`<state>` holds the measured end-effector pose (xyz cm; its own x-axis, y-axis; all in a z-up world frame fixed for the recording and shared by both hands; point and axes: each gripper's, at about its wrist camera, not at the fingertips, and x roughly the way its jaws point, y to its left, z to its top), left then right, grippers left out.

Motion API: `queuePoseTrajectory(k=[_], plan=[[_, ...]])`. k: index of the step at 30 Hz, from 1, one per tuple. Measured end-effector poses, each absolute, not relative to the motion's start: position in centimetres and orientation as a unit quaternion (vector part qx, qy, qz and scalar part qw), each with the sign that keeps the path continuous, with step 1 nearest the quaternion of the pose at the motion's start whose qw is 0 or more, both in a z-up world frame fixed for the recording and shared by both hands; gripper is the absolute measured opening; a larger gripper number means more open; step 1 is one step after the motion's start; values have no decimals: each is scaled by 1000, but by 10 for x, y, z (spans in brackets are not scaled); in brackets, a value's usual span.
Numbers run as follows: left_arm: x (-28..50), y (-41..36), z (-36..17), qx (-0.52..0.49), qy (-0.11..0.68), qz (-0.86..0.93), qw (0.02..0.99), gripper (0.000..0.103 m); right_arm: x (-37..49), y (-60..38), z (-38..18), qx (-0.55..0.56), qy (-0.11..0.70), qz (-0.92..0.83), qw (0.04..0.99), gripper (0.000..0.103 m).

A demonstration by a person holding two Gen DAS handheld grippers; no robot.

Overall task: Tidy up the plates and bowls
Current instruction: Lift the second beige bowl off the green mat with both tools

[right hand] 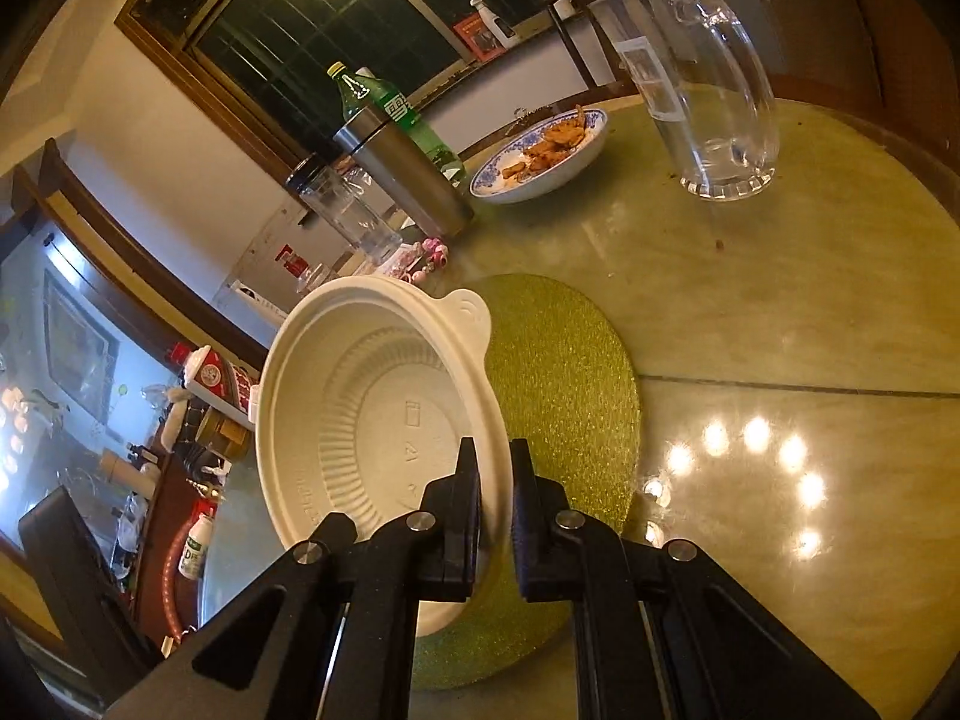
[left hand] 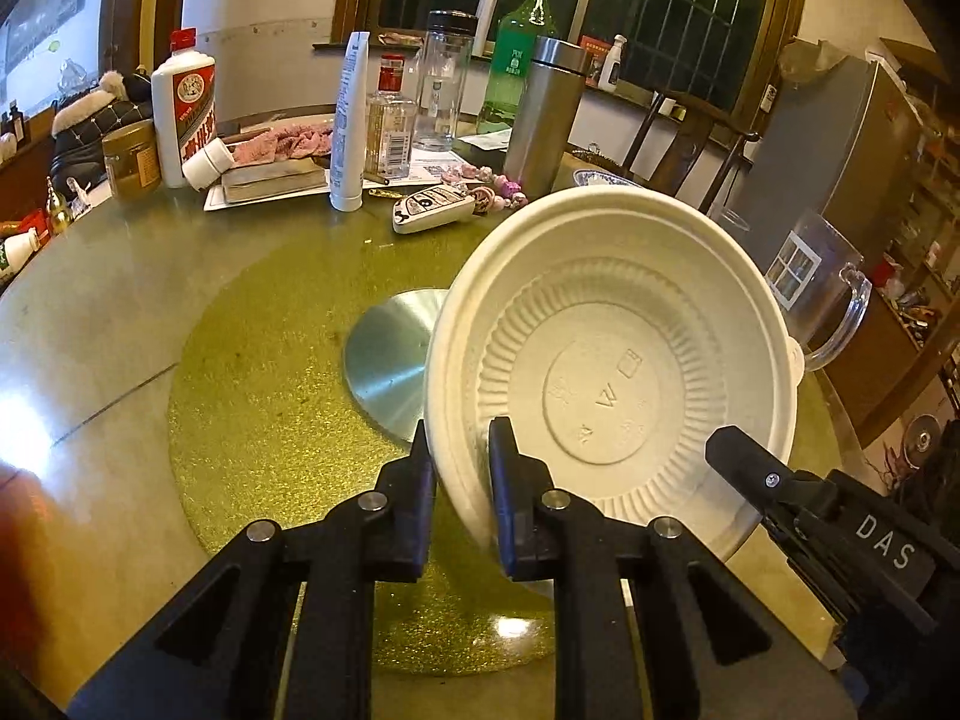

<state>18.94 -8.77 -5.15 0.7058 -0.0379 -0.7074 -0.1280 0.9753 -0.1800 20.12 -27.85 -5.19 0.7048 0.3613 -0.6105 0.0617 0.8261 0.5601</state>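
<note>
2 grippers, left [left hand: 459, 450] and right [right hand: 495, 468], clamp 1 white bowl [left hand: 612, 354], hiding rim.

We are seeing a white ribbed disposable bowl [left hand: 606, 354] tilting on edge above the glittery green mat [left hand: 252, 420].

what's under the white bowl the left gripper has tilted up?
Below the white bowl, gripped at its rim by the left gripper and right gripper: glittery green mat and a silver disc, partly covered. Whatever lies directly behind the bowl is hidden.
</note>
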Motion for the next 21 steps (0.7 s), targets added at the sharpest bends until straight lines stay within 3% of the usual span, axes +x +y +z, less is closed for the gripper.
queuePoseTrajectory(k=[21], plan=[[181,-89,-44,-100,362,25,927,15,195,-276,-44,266,356,92,891,8]])
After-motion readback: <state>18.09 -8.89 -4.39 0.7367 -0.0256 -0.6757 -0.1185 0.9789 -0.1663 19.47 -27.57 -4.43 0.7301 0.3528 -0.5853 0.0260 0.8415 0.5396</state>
